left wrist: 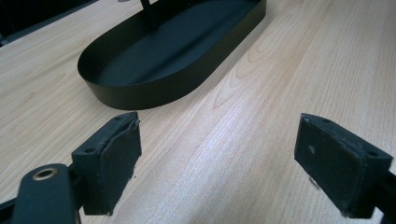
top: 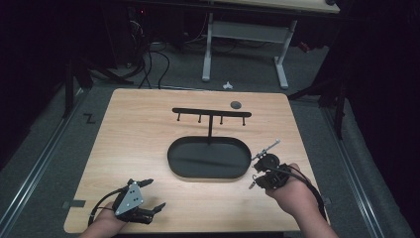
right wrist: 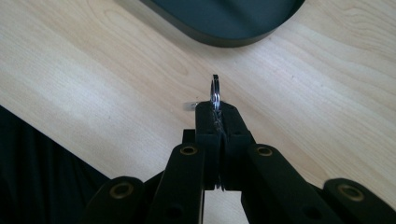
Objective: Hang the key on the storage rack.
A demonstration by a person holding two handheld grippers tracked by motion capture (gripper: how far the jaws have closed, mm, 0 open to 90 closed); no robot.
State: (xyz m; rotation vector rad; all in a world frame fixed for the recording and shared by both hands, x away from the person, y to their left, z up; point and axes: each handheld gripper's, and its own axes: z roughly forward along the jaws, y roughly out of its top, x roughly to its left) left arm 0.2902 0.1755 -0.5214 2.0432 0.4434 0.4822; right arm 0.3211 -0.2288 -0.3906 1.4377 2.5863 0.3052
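Item: key ring (right wrist: pixel 215 89), thin metal, seen edge-on in the right gripper view. It is pinched between the closed jaws of the right gripper (right wrist: pixel 217 109), its upper arc standing proud of the tips. In the high view this gripper (top: pixel 263 161) sits at about 4 o'clock on the table (top: pixel 138 148), just off the right end of the tray; a small metal piece (top: pixel 270 146), possibly a key, juts from its tip toward 1 o'clock, though it is too small to identify.

Nearest fixture: black oval tray (top: pixel 208 158), shallow-walled, table centre, nothing visible inside it. From its far edge rises a T-shaped hook rack (top: pixel 212 113) with four short pegs, all bare.

Further out: a small dark round disc (top: pixel 236 104) at 12 o'clock, beyond the rack.

Left gripper (top: pixel 148 194): at 7 o'clock near the table's front edge, jaws spread wide, holding nothing; its own view looks across bare wood to the tray's (left wrist: pixel 154 91) near wall.

Progress, as judged: pick-up is done, the ring is secured and lifted. Remaining appears to be the carry to the rack and hanging on a peg, or setting it down in the tray.
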